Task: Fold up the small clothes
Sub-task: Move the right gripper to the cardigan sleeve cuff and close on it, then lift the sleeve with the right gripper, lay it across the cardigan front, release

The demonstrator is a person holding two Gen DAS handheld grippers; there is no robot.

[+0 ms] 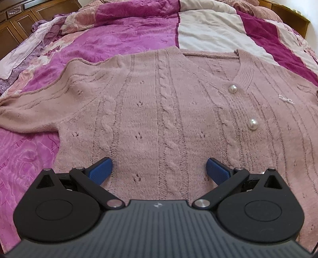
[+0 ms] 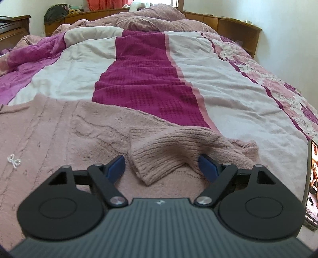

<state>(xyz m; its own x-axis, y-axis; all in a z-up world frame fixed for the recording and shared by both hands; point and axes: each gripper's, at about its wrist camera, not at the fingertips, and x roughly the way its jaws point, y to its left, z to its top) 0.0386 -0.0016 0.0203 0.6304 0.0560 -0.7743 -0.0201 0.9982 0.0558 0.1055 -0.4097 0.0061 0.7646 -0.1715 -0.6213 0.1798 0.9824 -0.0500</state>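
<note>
A dusty-pink cable-knit cardigan (image 1: 169, 99) lies flat on the bed, front up, with two pearl buttons (image 1: 233, 88) down its placket. One sleeve (image 1: 39, 111) stretches out to the left. My left gripper (image 1: 159, 168) hovers open over the cardigan's lower body, nothing between its blue pads. In the right wrist view the cardigan (image 2: 49, 139) fills the left side, and the other sleeve's ribbed cuff (image 2: 165, 150) is folded inward onto it. My right gripper (image 2: 162, 165) stands open with that cuff between its fingers; the left pad (image 2: 117, 165) is clear of the cuff, and the cuff partly hides the right pad.
The purple, magenta and white patchwork bedspread (image 2: 149, 79) runs back to a rumpled pink quilt (image 2: 151, 17) and a wooden headboard (image 2: 234, 25). Dark wooden cabinets (image 1: 17, 21) stand at the left. A printed box or book (image 2: 312, 188) sits at the bed's right edge.
</note>
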